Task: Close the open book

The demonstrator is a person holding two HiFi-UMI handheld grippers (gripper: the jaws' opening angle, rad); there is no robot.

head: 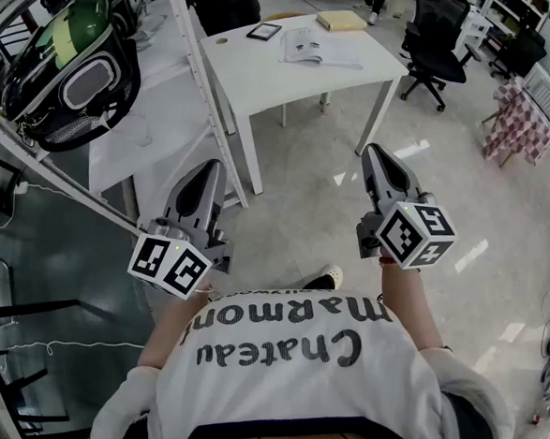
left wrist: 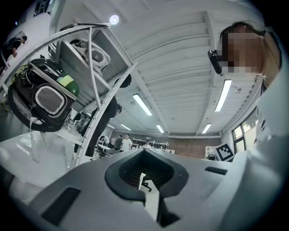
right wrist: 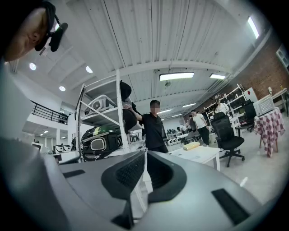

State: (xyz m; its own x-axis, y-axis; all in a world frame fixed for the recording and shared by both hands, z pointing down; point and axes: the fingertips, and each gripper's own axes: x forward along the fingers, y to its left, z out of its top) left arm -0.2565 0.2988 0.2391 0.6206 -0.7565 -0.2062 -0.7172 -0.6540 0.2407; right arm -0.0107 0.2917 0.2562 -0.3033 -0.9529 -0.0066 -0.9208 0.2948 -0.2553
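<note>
From the head view, the open book (head: 320, 48) lies on the far half of the white bench (head: 256, 81), pages up, and the person stands well short of the bench. Both tools are held out over the floor on its near side. The left hand-held gripper (head: 211, 166) is clenched on nothing, and the right hand-held gripper (head: 371, 153) is likewise clenched and empty. The step in hand looks like the approach. To do it well, I would come right up to the bench's near edge and steady one half of the book with one tool. The other tool's closed tip then slides under the free half and swings it over the spine, slowly, so that loose pages do not buckle. On the bench there are three things: one open book, one dark flat slab (head: 264, 32) and one yellowish pad (head: 341, 21). The tools number two. The left gripper view shows the left hand-held gripper (left wrist: 144, 151) with its jaws met at the tip and only open air in the hollow behind. Neither the bench nor the book is in it. The right gripper view shows the right hand-held gripper (right wrist: 145, 151) closed in the same way. Ahead are the bench (right wrist: 205, 155) with the one yellowish pad (right wrist: 191, 145), and one person (right wrist: 156, 128) standing at its far side — I cannot pick out the book there.
</note>
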